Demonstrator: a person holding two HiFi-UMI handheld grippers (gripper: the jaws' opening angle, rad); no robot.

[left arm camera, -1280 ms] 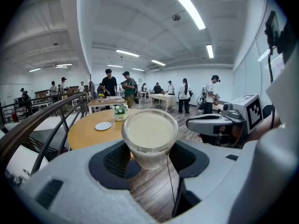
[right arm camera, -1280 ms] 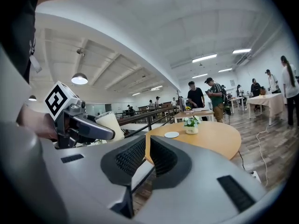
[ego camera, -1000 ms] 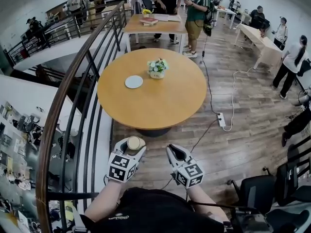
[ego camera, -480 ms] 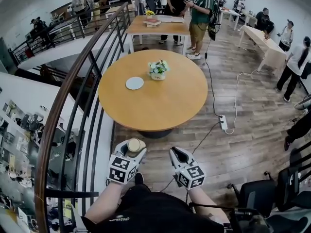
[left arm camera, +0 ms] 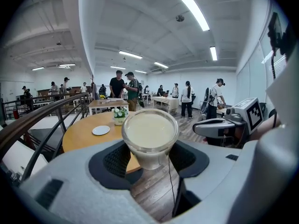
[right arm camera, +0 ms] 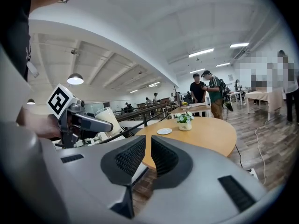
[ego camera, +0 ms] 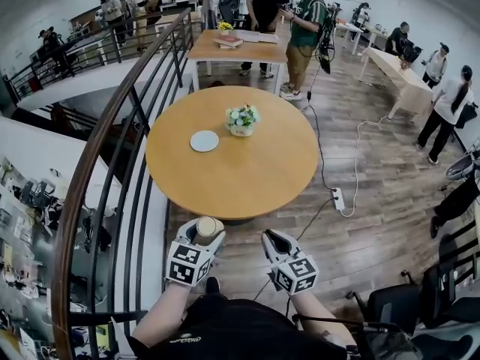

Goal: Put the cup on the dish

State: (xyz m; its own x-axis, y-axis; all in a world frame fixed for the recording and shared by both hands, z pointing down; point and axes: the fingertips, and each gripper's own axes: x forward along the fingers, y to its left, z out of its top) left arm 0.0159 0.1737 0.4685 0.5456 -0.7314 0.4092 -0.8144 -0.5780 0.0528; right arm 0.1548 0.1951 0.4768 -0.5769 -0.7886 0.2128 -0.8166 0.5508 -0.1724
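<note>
Left gripper (left arm camera: 149, 158) clamps the cup (left arm camera: 149, 136) upright between its pads, short of the table's (ego camera: 247, 182) near edge. Right gripper (right arm camera: 148, 155) is empty, its jaws almost together. The dish (ego camera: 204, 141) lies toward the tabletop's far left edge, near a flower pot (ego camera: 241, 120). It seems best to carry the cup level, lower it squarely onto the dish, then release. No writing is legible.
</note>
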